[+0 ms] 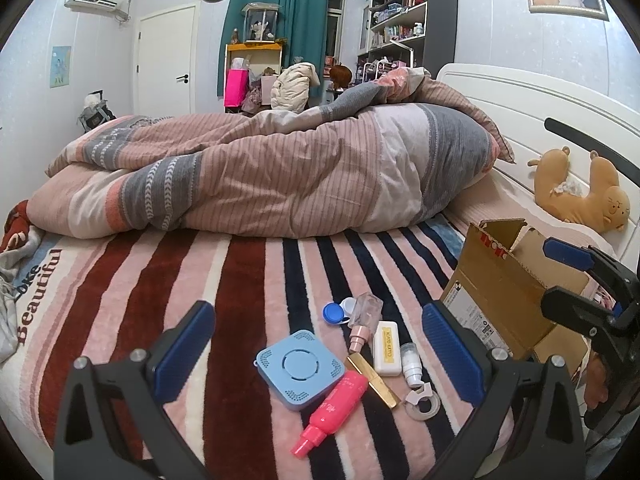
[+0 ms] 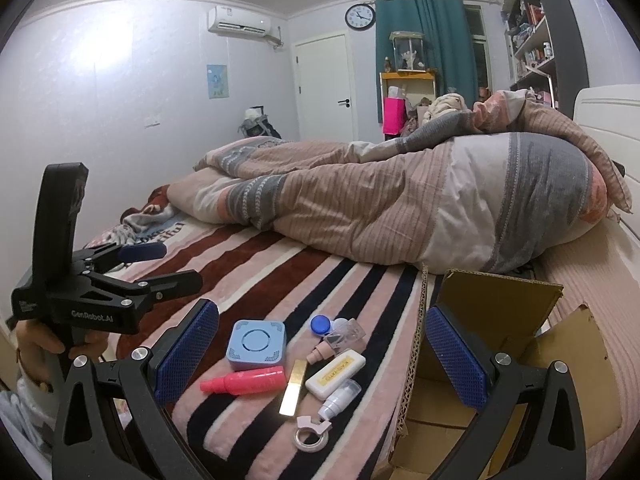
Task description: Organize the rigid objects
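Observation:
Several small items lie on the striped blanket: a light-blue square device (image 1: 300, 370) (image 2: 257, 344), a pink bottle (image 1: 332, 412) (image 2: 244, 385), a gold tube (image 1: 374, 380) (image 2: 293, 387), a white case (image 1: 387, 348) (image 2: 335, 373), a small white bottle (image 1: 411, 364) (image 2: 338, 399), a clear perfume bottle (image 1: 362, 320) (image 2: 340, 338), a blue cap (image 1: 333, 314) (image 2: 320, 325) and a tape ring (image 1: 422, 402) (image 2: 311, 436). An open cardboard box (image 1: 500, 292) (image 2: 492, 364) stands right of them. My left gripper (image 1: 320, 356) is open above the items. My right gripper (image 2: 322, 356) is open, its right finger over the box.
A rumpled striped duvet (image 1: 280, 176) (image 2: 400, 208) lies across the bed behind the items. A plush toy (image 1: 580, 192) leans on the white headboard. The other gripper shows at the right edge of the left view (image 1: 592, 292) and at the left of the right view (image 2: 132, 268).

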Demonstrator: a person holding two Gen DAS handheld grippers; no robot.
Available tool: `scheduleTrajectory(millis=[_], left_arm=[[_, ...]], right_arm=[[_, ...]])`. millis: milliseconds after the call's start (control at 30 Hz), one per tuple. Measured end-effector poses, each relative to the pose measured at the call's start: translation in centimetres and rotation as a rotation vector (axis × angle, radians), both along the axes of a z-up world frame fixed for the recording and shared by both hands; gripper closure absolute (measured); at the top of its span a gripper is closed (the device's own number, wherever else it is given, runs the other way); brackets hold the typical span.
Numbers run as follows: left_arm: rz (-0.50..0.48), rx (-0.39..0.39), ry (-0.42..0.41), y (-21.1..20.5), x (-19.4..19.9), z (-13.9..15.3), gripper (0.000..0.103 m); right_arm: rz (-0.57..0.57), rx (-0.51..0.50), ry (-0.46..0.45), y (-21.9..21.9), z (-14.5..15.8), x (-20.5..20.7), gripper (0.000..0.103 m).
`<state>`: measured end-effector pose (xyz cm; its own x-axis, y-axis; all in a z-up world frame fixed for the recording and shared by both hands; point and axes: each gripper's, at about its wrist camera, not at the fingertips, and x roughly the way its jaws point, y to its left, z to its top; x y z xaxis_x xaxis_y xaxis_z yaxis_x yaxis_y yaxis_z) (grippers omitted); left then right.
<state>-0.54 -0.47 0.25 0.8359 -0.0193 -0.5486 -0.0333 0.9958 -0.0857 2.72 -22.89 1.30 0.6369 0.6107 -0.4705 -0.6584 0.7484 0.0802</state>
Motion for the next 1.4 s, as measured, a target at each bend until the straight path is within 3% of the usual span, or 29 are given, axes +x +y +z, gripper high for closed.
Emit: scheduleTrajectory(millis=[833,1133,1400], left_arm=[[-0.001,-0.007,-0.001,0.5,0.2,0.1,0.000],[0.011,-0.014,-0.010,1.3,0.0,0.2,0.000],[0.044,-0.046,-0.029,5.7,-0.7,-0.9,0.000]], right_arm=[[0.005,-0.035,-0.026,0.7,-0.1,0.2,0.000],[-0.033,-0.013,-0.080,0.6,-0.3,0.1,0.000],[0.002,-0.151,-0.106,4.7,1.1,-0.5,0.002]])
